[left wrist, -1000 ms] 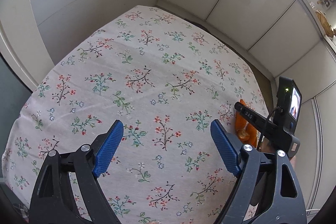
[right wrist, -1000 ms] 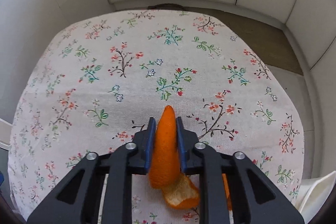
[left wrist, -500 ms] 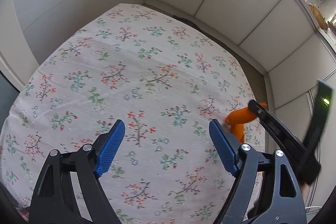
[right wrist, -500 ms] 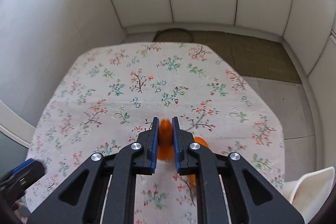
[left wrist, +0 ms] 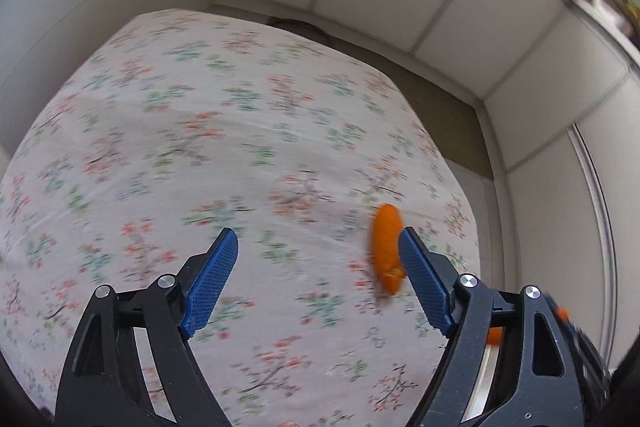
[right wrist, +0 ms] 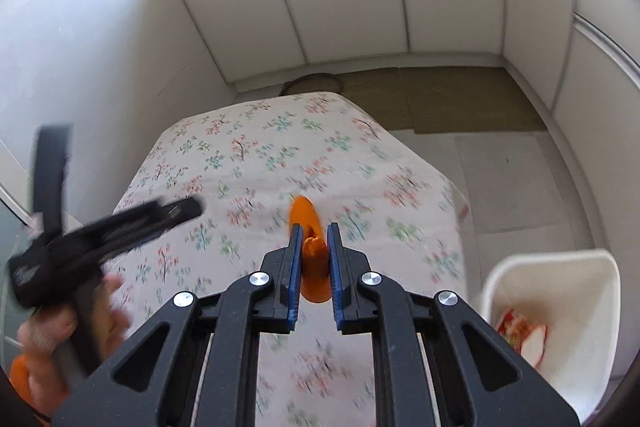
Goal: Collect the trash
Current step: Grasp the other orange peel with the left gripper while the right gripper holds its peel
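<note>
Right wrist: curled orange peel [right wrist: 311, 267]

A tabletop [right wrist: 240, 163] covered by a pale cloth [left wrist: 240, 147] printed with small red, green and blue flower sprigs. The cloth drapes over the edges. In the left wrist view 1 piece of orange peel [left wrist: 386, 247] shows against the cloth near its right edge; motion blur hides whether it rests on the cloth.
</note>
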A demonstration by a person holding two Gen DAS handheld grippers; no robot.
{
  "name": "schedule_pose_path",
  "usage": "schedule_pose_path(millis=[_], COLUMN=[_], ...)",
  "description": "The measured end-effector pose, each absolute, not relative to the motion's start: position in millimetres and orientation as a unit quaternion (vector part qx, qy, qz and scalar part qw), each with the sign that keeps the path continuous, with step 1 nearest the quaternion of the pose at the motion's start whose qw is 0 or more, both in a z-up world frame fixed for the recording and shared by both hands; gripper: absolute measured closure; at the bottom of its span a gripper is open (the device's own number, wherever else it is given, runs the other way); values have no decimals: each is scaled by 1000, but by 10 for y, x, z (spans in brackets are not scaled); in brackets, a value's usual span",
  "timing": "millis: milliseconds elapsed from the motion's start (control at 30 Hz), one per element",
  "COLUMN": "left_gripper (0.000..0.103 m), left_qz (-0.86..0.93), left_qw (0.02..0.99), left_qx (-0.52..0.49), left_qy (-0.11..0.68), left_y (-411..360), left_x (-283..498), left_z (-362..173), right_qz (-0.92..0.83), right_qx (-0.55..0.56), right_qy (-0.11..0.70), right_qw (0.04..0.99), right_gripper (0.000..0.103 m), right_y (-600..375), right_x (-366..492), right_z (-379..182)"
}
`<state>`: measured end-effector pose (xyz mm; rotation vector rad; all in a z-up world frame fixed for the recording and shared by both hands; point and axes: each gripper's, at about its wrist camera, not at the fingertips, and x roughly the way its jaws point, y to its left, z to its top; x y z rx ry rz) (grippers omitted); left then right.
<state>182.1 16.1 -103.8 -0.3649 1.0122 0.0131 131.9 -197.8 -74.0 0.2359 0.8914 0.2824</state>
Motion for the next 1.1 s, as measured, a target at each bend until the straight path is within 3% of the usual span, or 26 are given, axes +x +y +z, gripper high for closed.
schedule_pose_path(millis=[100, 300, 467, 600, 667, 733, 833, 1100], left_gripper=[25, 36, 37, 52, 55, 71, 81, 85], left_qz=[-7, -4, 8, 18, 24, 19, 15, 17], left_qw=[860, 847, 835, 821, 825, 826, 825, 839], left_qx=[-148, -114, -101, -94, -76, -66, -60, -56], left_qy=[488, 520, 541, 563, 560, 560, 561, 540], left_y=[-76, -376, -534, -628, -677, -706, -676, -212], left_x=[1919, 2179, 2353, 2456, 2452, 2438, 2373, 1929], left_z=[-1132, -1410, -1565, -1737, -1757, -1761, -1741, -1435], right_qz=[135, 138, 148, 155, 156, 158, 160, 171], right_qx=[131, 152, 159, 164, 165, 168, 170, 168], right_qy=[437, 458, 466, 470, 469, 469, 469, 450], right_qw=[879, 865, 858, 854, 853, 853, 852, 860], right_gripper=[91, 91, 91, 91, 91, 91, 91, 91], right_y=[-2150, -2328, -2369, -2387, -2405, -2415, -2404, -2372], right_x=[1172, 1029, 1013, 1019, 1014, 1021, 1021, 961], right_z=[-837, -1102, -1202, -1256, -1265, -1264, -1263, -1130])
